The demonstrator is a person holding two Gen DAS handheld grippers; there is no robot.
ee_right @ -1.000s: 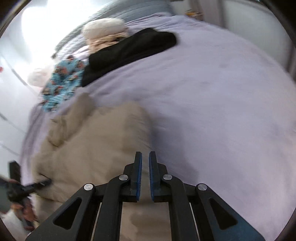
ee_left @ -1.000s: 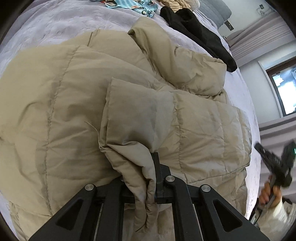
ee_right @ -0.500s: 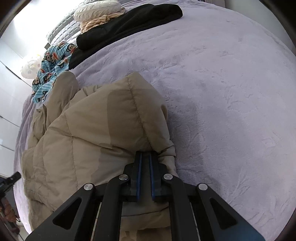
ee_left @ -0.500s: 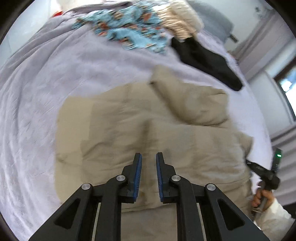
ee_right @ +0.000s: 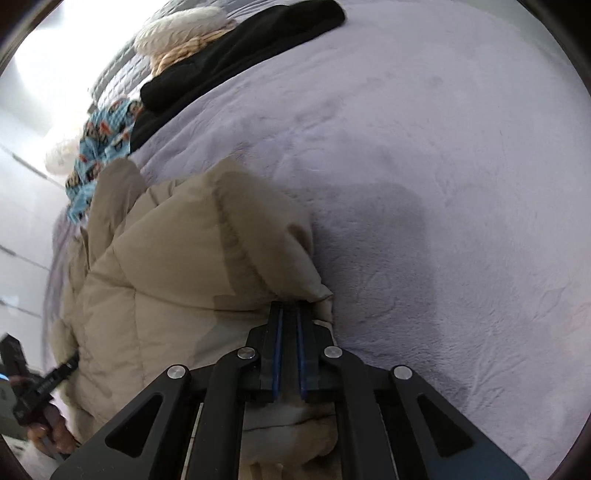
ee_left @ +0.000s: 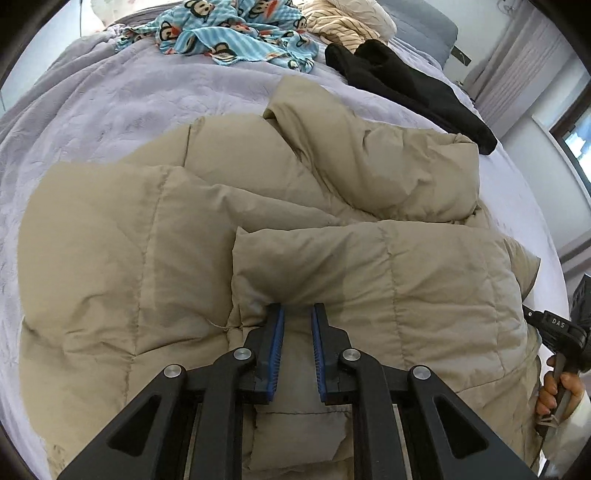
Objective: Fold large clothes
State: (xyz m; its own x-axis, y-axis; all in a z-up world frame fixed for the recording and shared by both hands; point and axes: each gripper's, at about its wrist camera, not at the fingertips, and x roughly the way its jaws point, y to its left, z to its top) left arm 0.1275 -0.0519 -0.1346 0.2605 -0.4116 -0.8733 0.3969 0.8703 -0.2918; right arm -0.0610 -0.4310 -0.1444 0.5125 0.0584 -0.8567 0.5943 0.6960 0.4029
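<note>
A beige puffer jacket (ee_left: 258, 229) lies spread over a lavender bed (ee_left: 92, 110), its quilted panels bunched and partly folded over one another. The left gripper (ee_left: 297, 314) points steeply down at it, its jaws a narrow gap apart with blue pads showing; they have just been opening, and nothing is pinched between them, though the tips sit at the edge of a folded panel directly ahead. More of the jacket stretches away beyond and to both sides of this gripper, with a puffy sleeve or collar piled up farther ahead and to the right. The right gripper (ee_right: 288, 310) also tilts down, its jaws drawn almost together; the tips sit at the jacket's right-hand corner, where fabric bulges over them, but whether cloth is caught between the pads cannot be told. The jacket fills the space ahead and to the left of this gripper, while bare bed cover spreads to the right. Far ahead of both grippers, near the head of the bed, lie a black garment (ee_left: 406, 88), a blue patterned cloth (ee_left: 236, 33) with cartoon monkey faces, and a cream striped piece (ee_left: 340, 29). In the left view, a hand (ee_left: 561, 391) grips the other tool's handle at the far right edge.
</note>
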